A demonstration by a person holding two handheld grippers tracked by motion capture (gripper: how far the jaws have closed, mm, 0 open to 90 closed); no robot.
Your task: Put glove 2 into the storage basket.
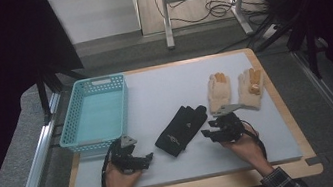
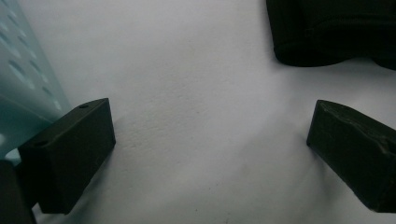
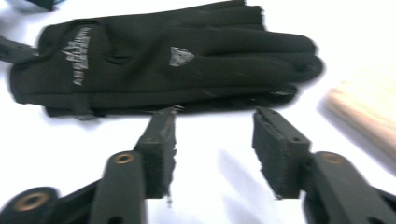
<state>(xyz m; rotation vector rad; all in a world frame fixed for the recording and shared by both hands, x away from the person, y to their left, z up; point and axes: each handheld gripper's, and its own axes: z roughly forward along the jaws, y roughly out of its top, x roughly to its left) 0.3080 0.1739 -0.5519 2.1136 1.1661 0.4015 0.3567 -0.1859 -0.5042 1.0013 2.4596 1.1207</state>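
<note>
Now both tongs, left (image 2: 210, 154) and right (image 3: 215, 149), stand spread and empty beside the black glove (image 3: 163, 60).

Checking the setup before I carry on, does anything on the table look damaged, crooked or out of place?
Mostly tidy. The black glove lies at a slant mid-table, while the two tan gloves lie side by side. The right gripper has frayed pad edges, which looks like wear. The basket is empty.

Overhead; 2 close views (glove (image 3: 163, 60) shared).
</note>
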